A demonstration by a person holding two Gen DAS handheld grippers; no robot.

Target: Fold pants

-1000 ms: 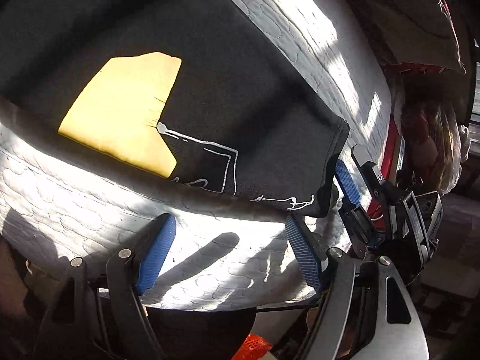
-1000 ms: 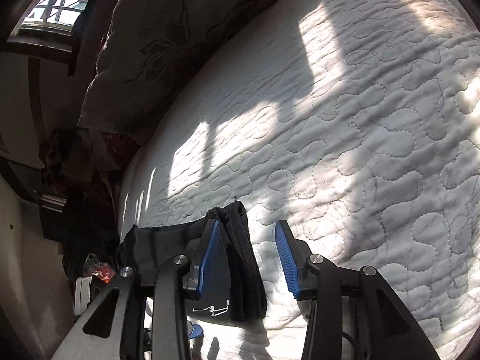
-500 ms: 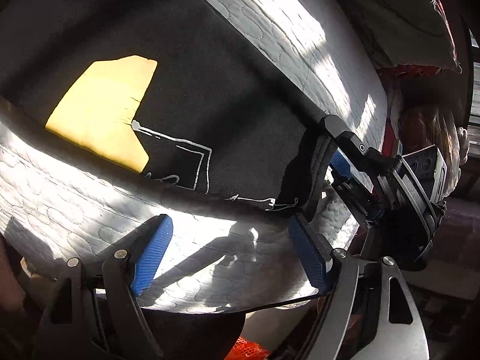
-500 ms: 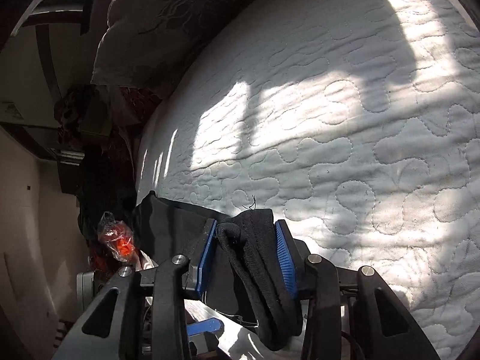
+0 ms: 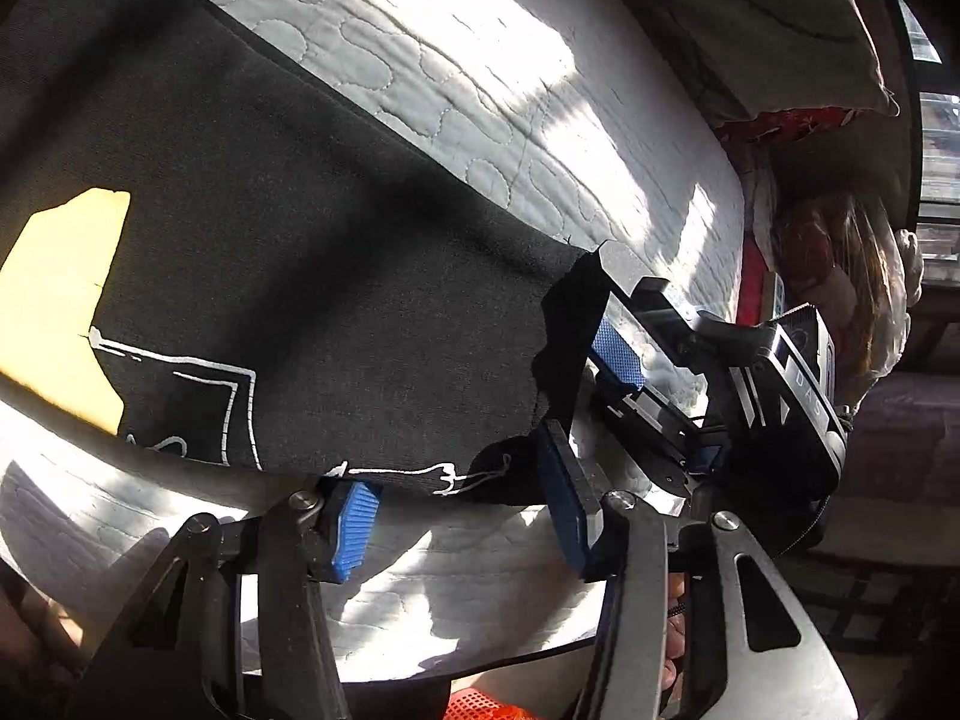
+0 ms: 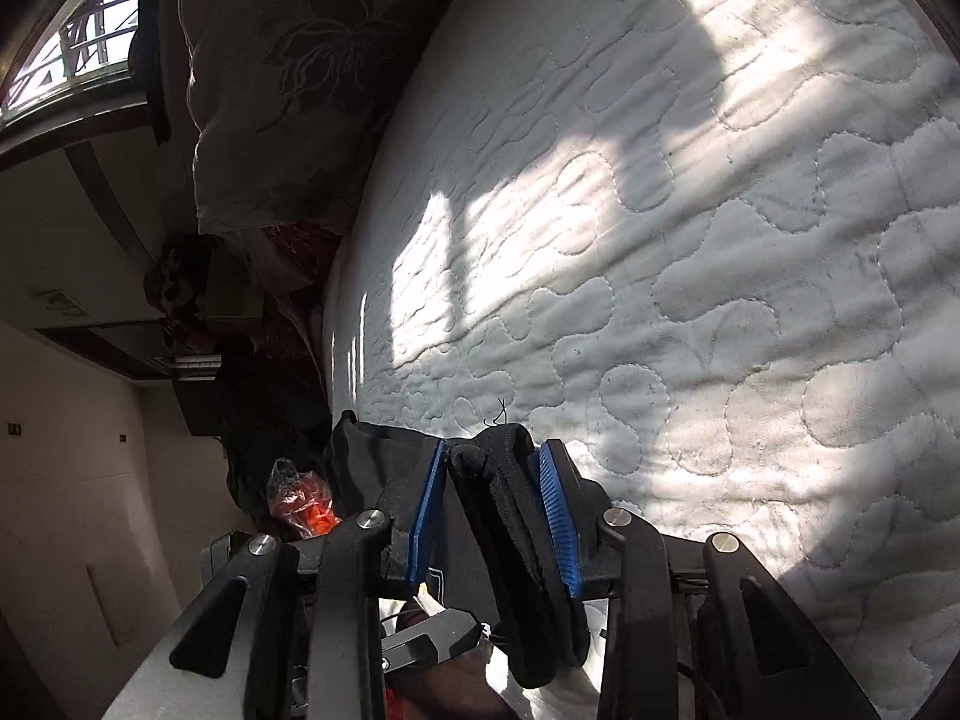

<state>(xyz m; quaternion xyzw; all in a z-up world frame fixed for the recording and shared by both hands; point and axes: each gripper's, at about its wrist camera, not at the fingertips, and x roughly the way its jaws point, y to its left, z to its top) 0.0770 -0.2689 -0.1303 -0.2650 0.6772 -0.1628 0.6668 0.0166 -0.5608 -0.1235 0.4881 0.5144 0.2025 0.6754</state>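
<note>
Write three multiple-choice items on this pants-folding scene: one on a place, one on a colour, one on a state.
1. Where do the pants lie?
A. on a quilted white mattress
B. on a wooden floor
C. in a basket

2. What colour is the patch on the pants?
A. red
B. yellow
C. green

3. What is between the right gripper's pads?
A. nothing
B. a pillow
C. bunched black fabric

A: stitched white quilting surrounds the fabric.
B: the panel is bright yellow against black.
C: the blue pads squeeze a dark fold of the pants.
</note>
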